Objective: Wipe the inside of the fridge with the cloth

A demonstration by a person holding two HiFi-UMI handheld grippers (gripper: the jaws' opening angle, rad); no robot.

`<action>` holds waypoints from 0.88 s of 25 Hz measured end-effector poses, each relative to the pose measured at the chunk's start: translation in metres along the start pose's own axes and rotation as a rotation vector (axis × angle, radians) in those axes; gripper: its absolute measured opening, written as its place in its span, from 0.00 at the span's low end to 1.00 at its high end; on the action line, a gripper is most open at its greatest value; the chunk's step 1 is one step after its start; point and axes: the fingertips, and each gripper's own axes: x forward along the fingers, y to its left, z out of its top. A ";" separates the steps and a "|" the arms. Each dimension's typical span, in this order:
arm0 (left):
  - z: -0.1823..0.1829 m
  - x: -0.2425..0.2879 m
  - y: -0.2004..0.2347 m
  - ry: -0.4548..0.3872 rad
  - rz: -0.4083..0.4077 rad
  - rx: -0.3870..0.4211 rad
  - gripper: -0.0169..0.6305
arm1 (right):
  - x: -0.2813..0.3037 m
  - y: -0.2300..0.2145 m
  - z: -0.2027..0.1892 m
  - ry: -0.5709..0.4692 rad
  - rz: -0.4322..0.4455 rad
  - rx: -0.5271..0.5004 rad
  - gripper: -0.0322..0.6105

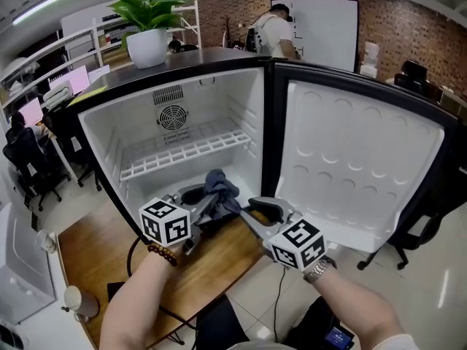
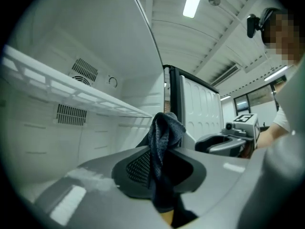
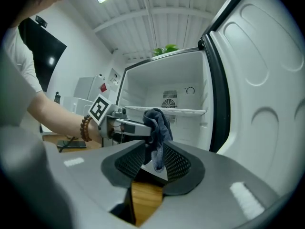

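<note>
The left gripper (image 1: 203, 204) was clamped on the dark cloth (image 1: 220, 187), which bunched up above its nearly closed jaws. The right gripper (image 1: 255, 211) sat just beside it with jaws slightly apart, the cloth's loose end dangling between them (unpinched). Both were level at the mouth of the open fridge (image 1: 241, 100), below its wire shelf (image 1: 182, 152).

It was an office — behind the fridge (image 1: 241, 108) stood a whiteboard (image 1: 330, 29) and brick wall (image 1: 398, 31), left of it swivel chairs (image 1: 28, 160) and screens (image 1: 73, 79).
</note>
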 end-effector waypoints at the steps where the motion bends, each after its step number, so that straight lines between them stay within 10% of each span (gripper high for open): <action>1: -0.002 0.003 0.008 -0.004 0.025 -0.022 0.13 | -0.001 -0.001 0.000 -0.002 -0.006 0.001 0.22; 22: -0.014 0.110 0.118 0.121 0.347 -0.030 0.13 | -0.019 0.001 0.011 -0.058 -0.018 -0.006 0.22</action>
